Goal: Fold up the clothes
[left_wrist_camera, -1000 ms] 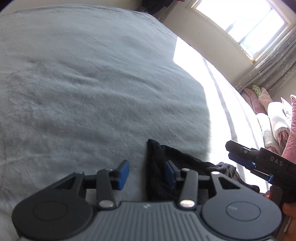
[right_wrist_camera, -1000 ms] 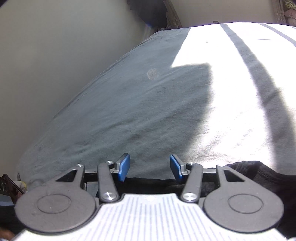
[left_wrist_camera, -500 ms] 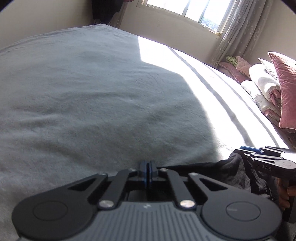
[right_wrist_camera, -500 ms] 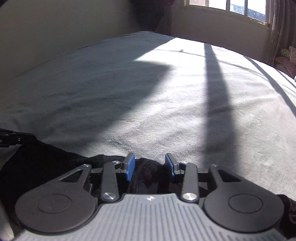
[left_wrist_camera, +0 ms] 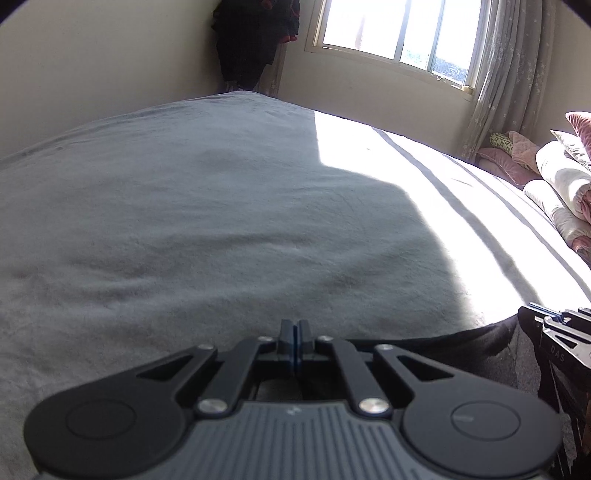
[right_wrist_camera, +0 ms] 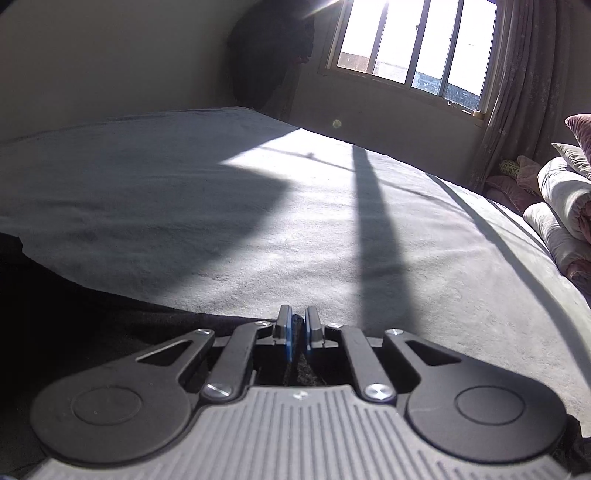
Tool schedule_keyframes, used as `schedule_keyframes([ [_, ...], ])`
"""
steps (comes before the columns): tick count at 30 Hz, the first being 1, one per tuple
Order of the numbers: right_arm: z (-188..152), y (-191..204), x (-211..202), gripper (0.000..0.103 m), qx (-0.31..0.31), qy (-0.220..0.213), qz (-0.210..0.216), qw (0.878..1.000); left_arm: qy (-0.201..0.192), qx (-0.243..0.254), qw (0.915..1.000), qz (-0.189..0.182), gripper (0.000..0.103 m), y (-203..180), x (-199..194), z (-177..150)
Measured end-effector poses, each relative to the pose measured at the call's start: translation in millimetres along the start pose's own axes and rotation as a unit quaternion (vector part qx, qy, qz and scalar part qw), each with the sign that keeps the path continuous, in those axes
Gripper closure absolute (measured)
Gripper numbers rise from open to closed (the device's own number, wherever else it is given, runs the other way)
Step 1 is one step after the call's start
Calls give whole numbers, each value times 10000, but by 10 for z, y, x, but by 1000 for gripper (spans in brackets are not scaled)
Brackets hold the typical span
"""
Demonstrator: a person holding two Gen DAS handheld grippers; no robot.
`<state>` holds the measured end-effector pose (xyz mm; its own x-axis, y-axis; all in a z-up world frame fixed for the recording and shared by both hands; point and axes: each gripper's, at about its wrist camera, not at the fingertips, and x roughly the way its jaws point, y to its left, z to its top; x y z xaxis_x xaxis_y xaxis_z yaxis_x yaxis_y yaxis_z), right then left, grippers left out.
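Note:
A black garment (left_wrist_camera: 458, 347) stretches along the near edge of the grey bed cover (left_wrist_camera: 221, 229). My left gripper (left_wrist_camera: 294, 334) is shut, its blue pads pressed together on the garment's edge. In the left wrist view the right gripper (left_wrist_camera: 546, 317) shows at the far right, holding the garment's other end. In the right wrist view my right gripper (right_wrist_camera: 296, 328) is shut on a bunch of the black garment (right_wrist_camera: 92, 332), which spreads dark to the left and below. Most of the cloth is hidden under both tools.
A wide bed cover (right_wrist_camera: 332, 229) lies ahead, half in sunlight. Folded quilts and pink pillows (left_wrist_camera: 561, 184) are piled at the right. A window (left_wrist_camera: 399, 33) with a curtain is at the back. Dark clothes (left_wrist_camera: 255, 40) hang in the far corner.
Both grippers have gone from open to shut on the black garment: the left one first, the right one in the last half second. Both views have tilted up toward the window.

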<state>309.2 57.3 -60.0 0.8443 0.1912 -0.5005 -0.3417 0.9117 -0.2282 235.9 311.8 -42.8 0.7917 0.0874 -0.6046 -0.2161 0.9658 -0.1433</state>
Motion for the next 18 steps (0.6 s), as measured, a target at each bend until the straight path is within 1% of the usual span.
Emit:
schedule_keyframes([
  [5, -40, 81, 164, 95, -256, 287, -108, 9992, 34, 318, 9992, 232, 102, -96, 73, -62],
  [9, -47, 149, 183, 94, -477, 345, -227, 9980, 11, 500, 9982, 344, 100, -154, 64, -77],
  [12, -45, 166, 164, 90, -563, 333, -266, 9975, -4, 514, 9981, 341, 96, -165, 48, -64],
  [14, -11, 93, 99, 84, -363, 347, -151, 9986, 10, 487, 9983, 325, 85, -169, 30, -48],
  [15, 10, 40, 53, 80, -208, 365, -81, 9991, 32, 458, 9984, 319, 68, -173, 12, -34],
  [17, 54, -126, -81, 56, 146, 348, 91, 9992, -3, 477, 9982, 360, 47, -201, -37, -1],
  [18, 69, -213, -158, 55, 282, 323, 167, 9989, -16, 488, 9981, 375, 46, -217, -62, 15],
])
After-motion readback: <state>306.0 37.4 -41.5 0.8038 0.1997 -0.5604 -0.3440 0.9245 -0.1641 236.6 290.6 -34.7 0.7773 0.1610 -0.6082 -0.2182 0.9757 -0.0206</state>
